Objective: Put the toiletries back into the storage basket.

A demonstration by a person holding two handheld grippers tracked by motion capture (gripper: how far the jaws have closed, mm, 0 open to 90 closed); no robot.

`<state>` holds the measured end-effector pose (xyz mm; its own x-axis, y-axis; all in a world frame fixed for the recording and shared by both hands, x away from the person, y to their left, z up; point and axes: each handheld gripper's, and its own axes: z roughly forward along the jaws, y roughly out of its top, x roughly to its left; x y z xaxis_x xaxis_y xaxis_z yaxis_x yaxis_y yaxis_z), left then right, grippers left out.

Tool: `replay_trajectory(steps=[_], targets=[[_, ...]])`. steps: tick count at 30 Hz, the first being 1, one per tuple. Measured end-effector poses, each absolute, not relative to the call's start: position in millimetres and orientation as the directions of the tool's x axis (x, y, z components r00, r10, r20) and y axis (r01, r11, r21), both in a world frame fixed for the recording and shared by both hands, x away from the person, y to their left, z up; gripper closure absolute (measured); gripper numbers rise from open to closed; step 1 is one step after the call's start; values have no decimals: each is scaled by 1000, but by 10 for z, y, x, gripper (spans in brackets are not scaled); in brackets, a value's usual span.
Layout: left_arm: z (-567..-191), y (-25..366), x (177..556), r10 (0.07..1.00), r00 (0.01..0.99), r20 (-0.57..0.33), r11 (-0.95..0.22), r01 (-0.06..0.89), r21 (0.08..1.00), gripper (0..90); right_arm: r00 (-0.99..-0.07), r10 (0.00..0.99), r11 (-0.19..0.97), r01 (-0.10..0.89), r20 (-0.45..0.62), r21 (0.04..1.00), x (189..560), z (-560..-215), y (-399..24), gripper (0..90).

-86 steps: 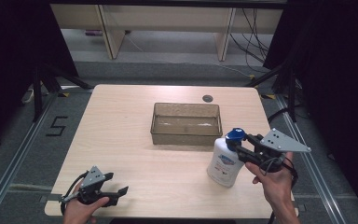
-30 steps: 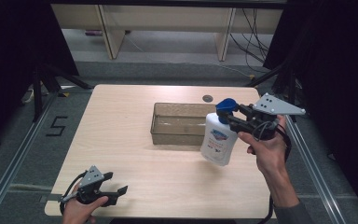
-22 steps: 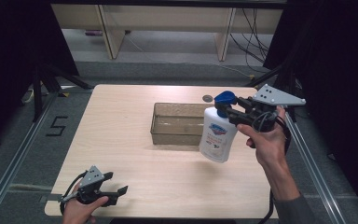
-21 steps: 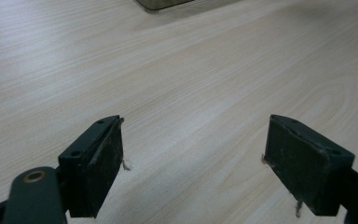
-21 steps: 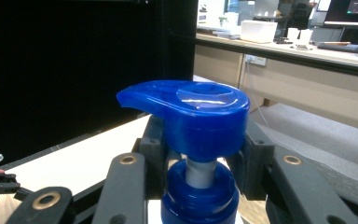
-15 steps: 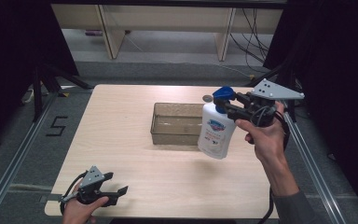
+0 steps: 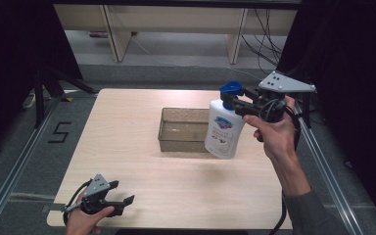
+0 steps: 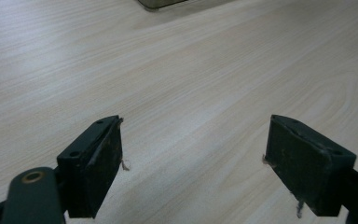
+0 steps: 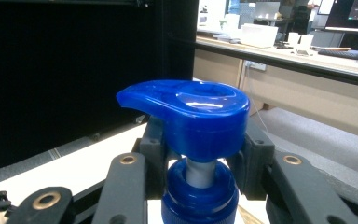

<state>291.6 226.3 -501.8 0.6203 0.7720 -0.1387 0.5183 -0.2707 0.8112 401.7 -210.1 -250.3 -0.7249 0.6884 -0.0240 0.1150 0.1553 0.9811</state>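
We see wooden table (image 7: 142,142), largest thing here. Clear rectangular bin (image 7: 183,129) sits mid-table. White pump bottle (image 7: 223,129) hangs in air over bin's right end, tilted a little, blue pump head (image 9: 191,116) on top. Our right gripper (image 7: 240,100) clamped on bottle's neck just under pump head, jaws either side. Our left gripper (image 8: 193,163) rests at table's near left corner, jaws apart, bare wood between them.

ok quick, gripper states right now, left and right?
Left gripper: open, nothing between the jaws, low over the table.
Right gripper: shut on the pump bottle, gripped at the neck under the blue pump head.
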Motion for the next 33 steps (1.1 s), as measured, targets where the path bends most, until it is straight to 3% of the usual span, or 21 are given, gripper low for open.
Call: replay_trajectory(steps=[11,33], targets=[[-5013,2268,2913,769,624,-138,-274,517,811,183,-725,688,131,131,5,983,4117,-2373,-2067,618],[-5015,2272,2914,769,623,-147,-262,516,816,184,-686,727,131,138,0,982,4493,-2439,-2026,618]])
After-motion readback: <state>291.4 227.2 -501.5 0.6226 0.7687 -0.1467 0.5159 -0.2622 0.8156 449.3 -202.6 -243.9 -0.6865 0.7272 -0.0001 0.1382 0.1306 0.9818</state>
